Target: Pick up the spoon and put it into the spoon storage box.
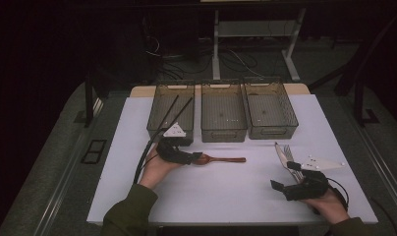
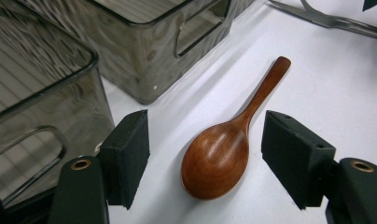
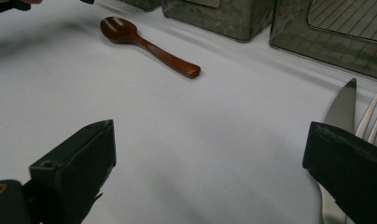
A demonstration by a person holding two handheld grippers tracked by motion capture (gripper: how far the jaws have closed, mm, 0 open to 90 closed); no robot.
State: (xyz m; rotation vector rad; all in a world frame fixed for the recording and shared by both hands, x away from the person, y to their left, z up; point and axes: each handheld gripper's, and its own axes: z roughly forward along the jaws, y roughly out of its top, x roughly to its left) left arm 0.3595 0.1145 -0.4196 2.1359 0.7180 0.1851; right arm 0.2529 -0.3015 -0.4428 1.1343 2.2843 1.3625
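A dim lab or test room; a white-topped counter [image 1: 226, 191] stands on carpet, loose cables [image 1: 236, 61] beyond its far edge.

The high view is dim and grainy; the room behind falls into black, and only the white tabletop [image 1: 226, 191] catches light. The gripper views are brighter, with soft shadows, a gentle sheen on the wooden spoon [image 2: 219, 156], and blurred near edges.
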